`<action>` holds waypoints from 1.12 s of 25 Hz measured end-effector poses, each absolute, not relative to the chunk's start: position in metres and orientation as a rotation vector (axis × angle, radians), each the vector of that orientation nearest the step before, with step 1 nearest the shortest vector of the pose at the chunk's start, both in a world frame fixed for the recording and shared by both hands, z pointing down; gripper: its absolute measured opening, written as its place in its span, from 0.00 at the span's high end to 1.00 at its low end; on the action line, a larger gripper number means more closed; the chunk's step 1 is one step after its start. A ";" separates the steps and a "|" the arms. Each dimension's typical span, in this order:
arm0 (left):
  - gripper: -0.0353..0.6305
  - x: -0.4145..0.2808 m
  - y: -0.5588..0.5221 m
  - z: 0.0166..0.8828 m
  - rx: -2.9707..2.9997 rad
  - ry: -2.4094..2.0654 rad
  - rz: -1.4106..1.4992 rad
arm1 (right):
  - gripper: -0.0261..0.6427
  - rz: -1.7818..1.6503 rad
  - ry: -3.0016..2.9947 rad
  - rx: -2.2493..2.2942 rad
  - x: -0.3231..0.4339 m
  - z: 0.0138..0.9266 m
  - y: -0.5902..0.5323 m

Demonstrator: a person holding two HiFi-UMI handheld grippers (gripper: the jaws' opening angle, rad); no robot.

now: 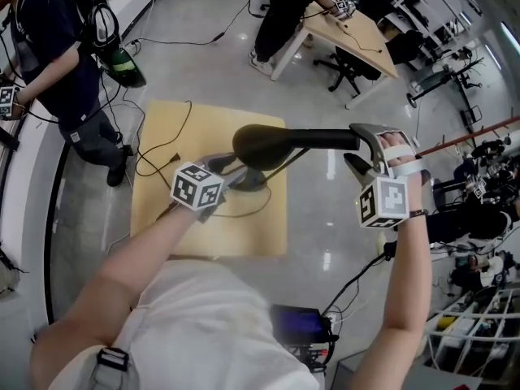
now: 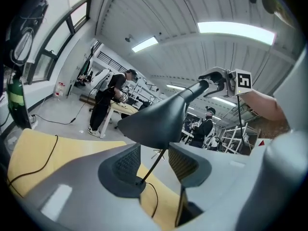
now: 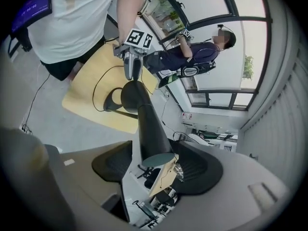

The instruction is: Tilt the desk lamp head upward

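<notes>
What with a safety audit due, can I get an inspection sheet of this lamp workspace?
Surface: low yellow table on a grey floor.
Job's things: black desk lamp, base on the table, cone-shaped head reaching towards the right tool.
Clutter: nothing seen on the table.
Tools: left tool open, the lamp's thin stem showing between its jaws, untouched; right tool open around the head's narrow end.
Cables: lamp cord loops over the table; another cable crosses the floor.
Surroundings: a person in dark clothes at left, a second person at a wooden desk, office chair.
</notes>
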State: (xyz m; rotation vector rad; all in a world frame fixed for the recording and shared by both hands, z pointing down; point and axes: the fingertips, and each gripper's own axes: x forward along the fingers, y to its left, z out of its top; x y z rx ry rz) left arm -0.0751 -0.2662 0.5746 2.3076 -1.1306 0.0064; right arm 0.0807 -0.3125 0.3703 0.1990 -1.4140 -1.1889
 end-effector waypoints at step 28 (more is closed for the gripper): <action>0.61 -0.095 -0.278 0.567 2.281 -1.148 -0.026 | 0.58 -1.238 -1.365 0.293 0.055 0.368 -0.330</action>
